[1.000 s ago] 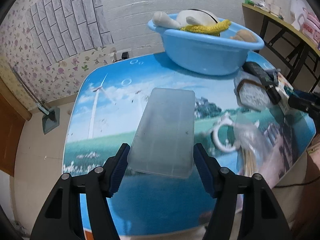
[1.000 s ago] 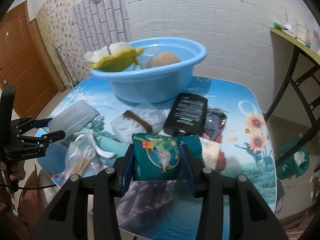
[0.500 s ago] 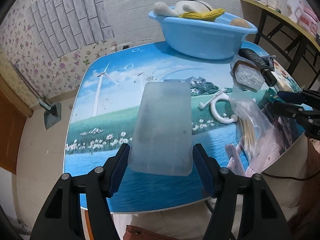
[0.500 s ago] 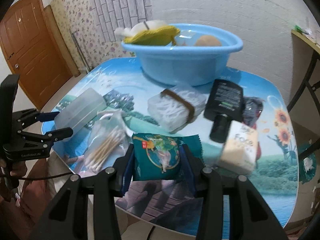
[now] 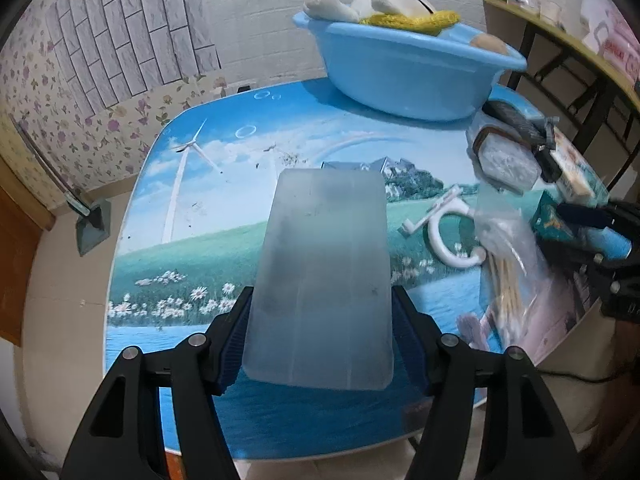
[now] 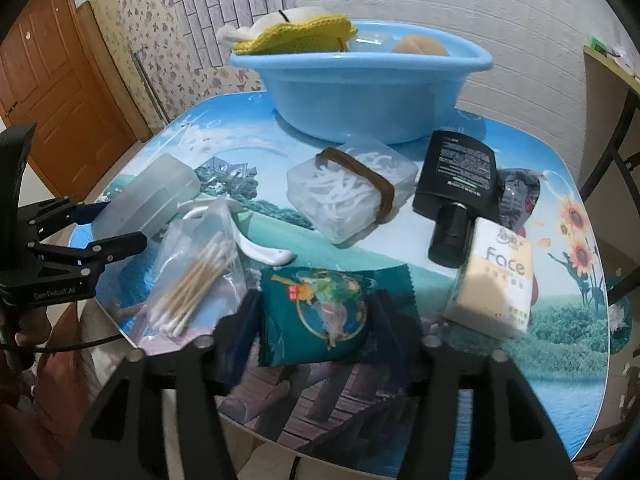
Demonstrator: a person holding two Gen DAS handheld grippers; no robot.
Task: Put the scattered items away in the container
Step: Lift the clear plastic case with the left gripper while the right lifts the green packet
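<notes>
The frosted box is held by one end in the left gripper, the green packet in the right gripper. The box could be levered out of the jaws if swung quickly toward the basin.

Bare table lies left of the frosted case; cotton swab bag and floss box block the approach to the basin.

The basin stands at the table's far edge. Before it lie the rubber-banded box and bottle; the tissue pack sits nearer right, the cotton-swab bag nearer left.
</notes>
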